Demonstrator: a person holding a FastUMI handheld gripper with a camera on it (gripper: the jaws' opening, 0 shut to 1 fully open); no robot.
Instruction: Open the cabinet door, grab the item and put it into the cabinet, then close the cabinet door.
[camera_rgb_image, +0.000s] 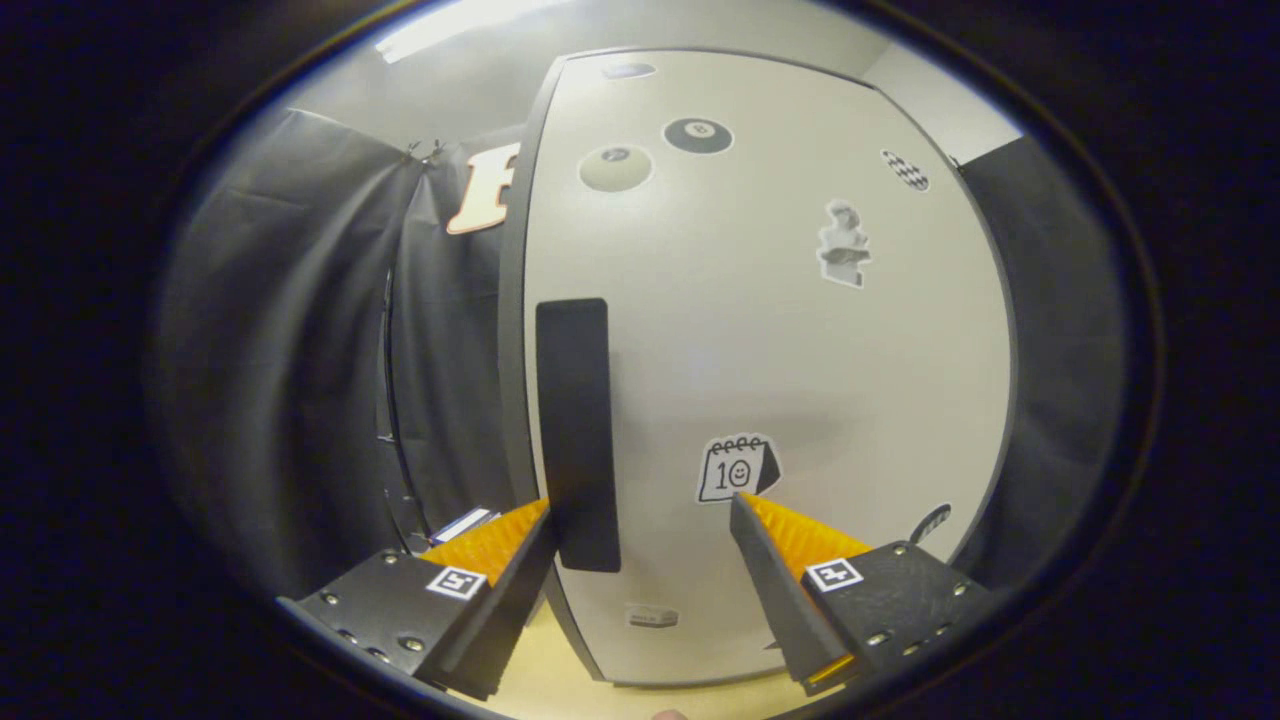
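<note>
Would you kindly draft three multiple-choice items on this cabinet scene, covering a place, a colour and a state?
1. Where is the handle on the cabinet door?
A. near its left edge
B. centre
C. near its right edge
2. What colour is the handle?
A. white
B. black
C. red
3. How are the tongs?
A. shut on the handle
B. open
C. holding a sticker

Answers:
1 A, the handle runs beside the door's left edge.
2 B, it is a dark bar on pale board.
3 B, a wide gap separates the fingers, with the handle by the left one.
</note>
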